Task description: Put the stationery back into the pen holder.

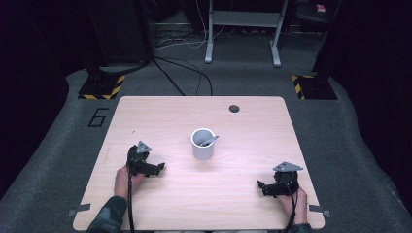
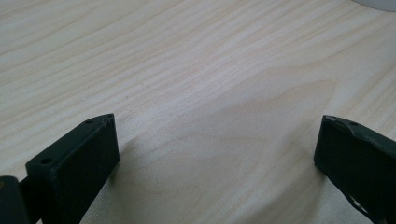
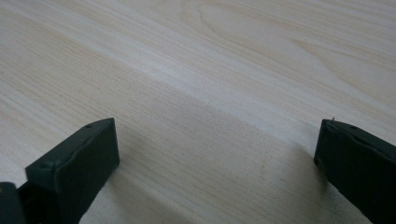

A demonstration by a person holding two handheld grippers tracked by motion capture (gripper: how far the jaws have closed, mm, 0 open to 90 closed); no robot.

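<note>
1. My work surface (image 1: 160, 111) is a pale wood-grain top with rounded corners and a dark round hole (image 1: 234, 108) near its far edge.
2. Under it lies grey carpet (image 1: 58, 145), marked with a dark "6" (image 1: 98, 117) to the left.
3. Two black stands on yellow-and-black striped bases (image 1: 101, 87) flank the far side.
4. Behind them a grey-legged desk frame (image 1: 243, 29) stands over loose cables (image 1: 184, 73).
5. The edges of the room are dark.
</note>
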